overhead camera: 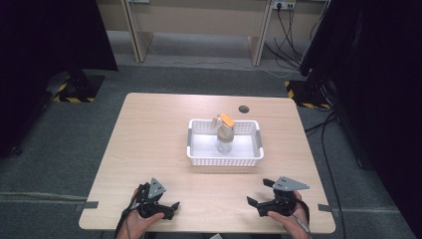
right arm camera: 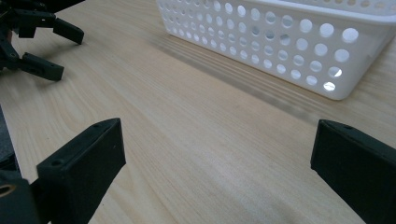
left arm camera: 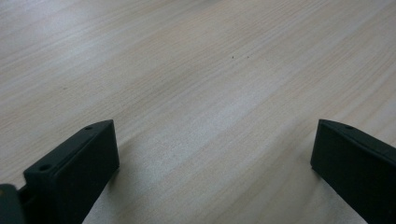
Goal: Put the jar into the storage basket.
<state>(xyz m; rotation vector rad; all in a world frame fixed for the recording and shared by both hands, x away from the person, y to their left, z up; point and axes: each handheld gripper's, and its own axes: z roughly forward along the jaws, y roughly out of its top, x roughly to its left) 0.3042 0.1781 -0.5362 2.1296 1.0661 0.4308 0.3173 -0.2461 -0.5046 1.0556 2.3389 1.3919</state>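
A white perforated basket (overhead camera: pixel 199 157) stands in the middle of the wooden table. Inside it a clear bottle (overhead camera: pixel 224 143) with a tan neck and an orange cap stands upright. My left gripper (overhead camera: pixel 171 210) rests near the front edge at the left, jaws pointing right. It is open over bare wood (left arm camera: pixel 215 154). My right gripper (overhead camera: pixel 259 191) lies near the front edge at the right, open and empty (right arm camera: pixel 217 154). The basket's (right arm camera: pixel 280 42) near wall is ahead of it, and the left gripper (right arm camera: pixel 37 44) shows farther off at the upper left.
A round cable hole (overhead camera: pixel 243 108) sits in the table behind the basket. Bare wood lies between the grippers and the basket. Black curtains hang at both sides, with striped stand bases (overhead camera: pixel 74 92) and cables (overhead camera: pixel 318 129) on the grey floor.
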